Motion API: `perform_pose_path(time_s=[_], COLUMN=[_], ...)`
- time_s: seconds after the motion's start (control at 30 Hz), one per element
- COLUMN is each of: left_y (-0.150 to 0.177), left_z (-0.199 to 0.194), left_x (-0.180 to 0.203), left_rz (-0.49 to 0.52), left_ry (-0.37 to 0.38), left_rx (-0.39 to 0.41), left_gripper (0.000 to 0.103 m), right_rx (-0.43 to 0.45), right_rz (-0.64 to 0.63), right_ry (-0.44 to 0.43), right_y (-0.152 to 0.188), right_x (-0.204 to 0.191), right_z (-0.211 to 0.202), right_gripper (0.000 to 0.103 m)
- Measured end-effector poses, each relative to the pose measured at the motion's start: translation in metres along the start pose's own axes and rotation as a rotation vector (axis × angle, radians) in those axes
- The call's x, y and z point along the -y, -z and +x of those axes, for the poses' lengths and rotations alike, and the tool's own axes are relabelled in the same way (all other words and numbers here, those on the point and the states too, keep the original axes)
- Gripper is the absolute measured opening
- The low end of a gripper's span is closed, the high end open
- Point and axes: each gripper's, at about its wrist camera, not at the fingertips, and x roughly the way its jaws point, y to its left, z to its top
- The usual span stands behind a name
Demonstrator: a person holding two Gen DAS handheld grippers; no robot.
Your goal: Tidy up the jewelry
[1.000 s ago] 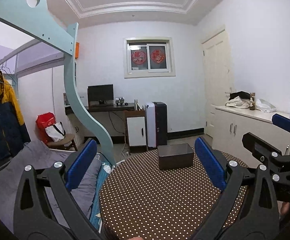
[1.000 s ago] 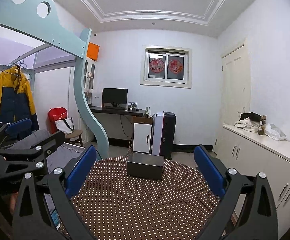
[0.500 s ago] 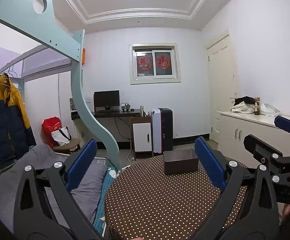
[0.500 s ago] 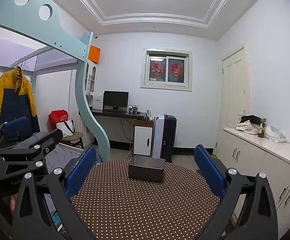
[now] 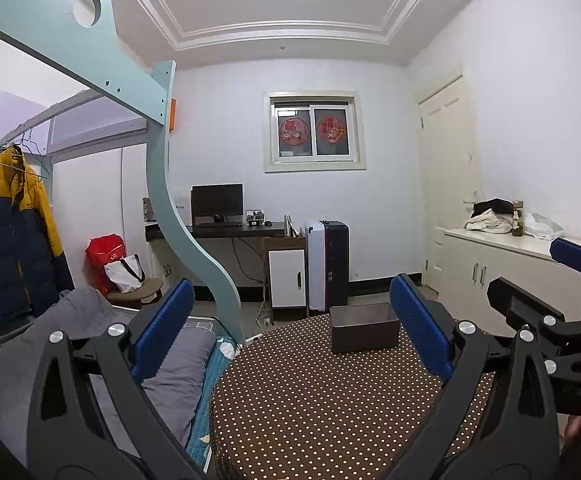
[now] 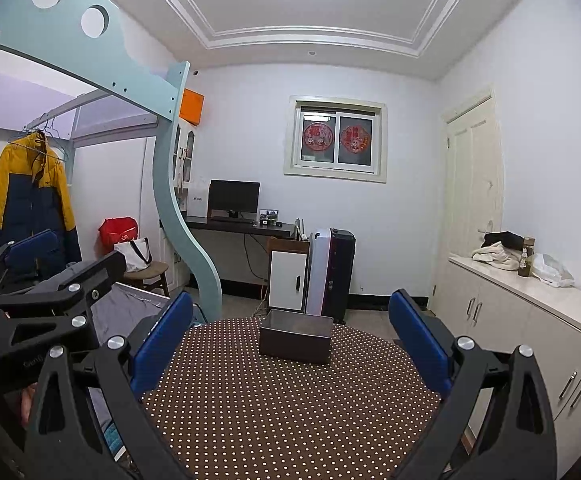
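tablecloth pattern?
Brown tablecloth with small white polka dots; clearest in the right wrist view.

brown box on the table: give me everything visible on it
The brown box is small, rectangular and open-topped, no lid in view, with smooth matte dark-brown walls. It sits upright and flat on the polka-dot tablecloth at the table's far side. Its interior is not visible. Nothing else touches it; neither gripper reaches it.

This is a bedroom in a home. A loft bed frame (image 6: 170, 184) stands at the left, with a jacket (image 6: 30, 188) hanging behind it and a desk (image 6: 242, 226) with a monitor (image 6: 233, 197) beside it. Right of the desk are a suitcase (image 6: 336, 272) and a door (image 6: 472, 196).
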Motion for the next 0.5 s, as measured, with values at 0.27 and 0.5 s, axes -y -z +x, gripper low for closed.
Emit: perform_pose_path(time_s=[0.27, 0.5], left_y=[0.0018, 0.0037], left_z=[0.0023, 0.0023], left_x=[-0.0001, 0.0005], left_rz=[-0.003, -0.011], left_ry=[0.002, 0.011], left_rx=[-0.003, -0.010], left_gripper=[0.096, 0.096], right_rx=[-0.005, -0.009], right_rz=[-0.003, -0.002], right_ry=[0.005, 0.008], right_y=[0.0005, 0.0000], right_x=[-0.0020, -0.0022], right_z=[-0.0013, -0.0005], right_gripper=[0.095, 0.095])
